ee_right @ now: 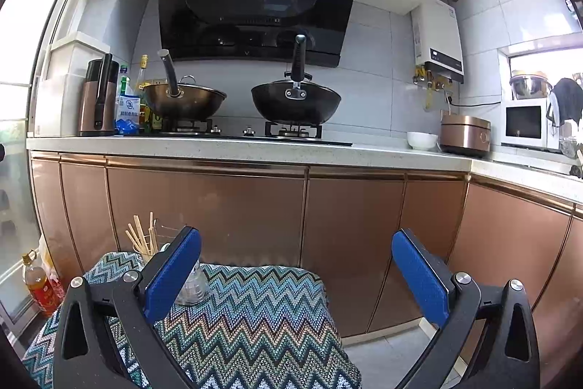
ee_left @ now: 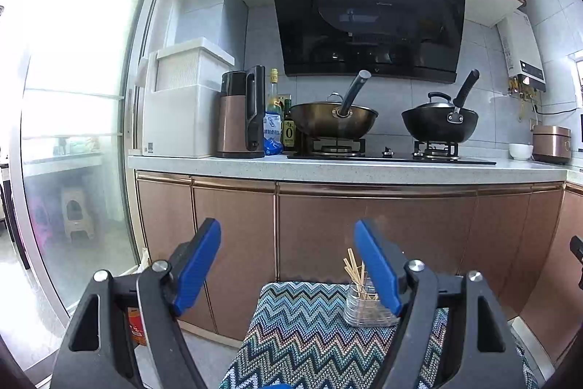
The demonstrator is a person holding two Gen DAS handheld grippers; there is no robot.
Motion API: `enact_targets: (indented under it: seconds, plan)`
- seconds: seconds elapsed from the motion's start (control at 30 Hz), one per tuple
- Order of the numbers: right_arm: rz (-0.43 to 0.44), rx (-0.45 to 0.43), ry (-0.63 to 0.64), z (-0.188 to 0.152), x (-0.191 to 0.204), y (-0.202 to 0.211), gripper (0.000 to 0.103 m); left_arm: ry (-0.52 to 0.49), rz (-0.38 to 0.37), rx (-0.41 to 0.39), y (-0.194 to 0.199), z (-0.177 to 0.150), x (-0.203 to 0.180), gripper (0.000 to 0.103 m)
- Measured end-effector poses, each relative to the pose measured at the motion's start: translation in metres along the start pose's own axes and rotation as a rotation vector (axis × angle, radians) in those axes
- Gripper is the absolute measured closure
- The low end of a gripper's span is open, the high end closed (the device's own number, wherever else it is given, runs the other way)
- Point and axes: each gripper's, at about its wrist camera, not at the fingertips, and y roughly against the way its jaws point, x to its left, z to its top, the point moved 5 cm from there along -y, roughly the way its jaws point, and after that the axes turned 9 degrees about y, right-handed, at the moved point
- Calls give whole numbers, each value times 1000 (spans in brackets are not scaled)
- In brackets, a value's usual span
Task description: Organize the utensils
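Note:
A clear ribbed glass jar (ee_left: pixel 364 307) (ee_right: pixel 191 287) holding several thin wooden sticks (ee_left: pixel 355 267) (ee_right: pixel 140 237) stands on a zigzag-patterned cloth (ee_left: pixel 302 330) (ee_right: pixel 247 316) over a low surface. My left gripper (ee_left: pixel 288 236) is open, its blue pads wide apart, nothing between them; the jar sits just behind its right finger (ee_left: pixel 377 267). My right gripper (ee_right: pixel 297 243) is open too and holds nothing; the jar is partly hidden behind its left finger (ee_right: pixel 175 274).
Copper cabinet doors (ee_right: pixel 204 206) and a speckled counter (ee_left: pixel 328 166) face me. Two woks (ee_left: pixel 333 123) (ee_left: pixel 439 124) sit on the stove, with bottles and a kettle (ee_left: pixel 242 113) on its left, a rice cooker (ee_right: pixel 464 133) and microwave (ee_right: pixel 526 124) on its right. An oil bottle (ee_right: pixel 38 283) stands on the floor.

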Motion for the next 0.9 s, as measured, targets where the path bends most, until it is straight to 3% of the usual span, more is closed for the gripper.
enact_targets:
  seconds: [0.9]
  plan:
    - [-34,-46,55,15,4,16,0,-13,-2,-6,4,0,4,28]
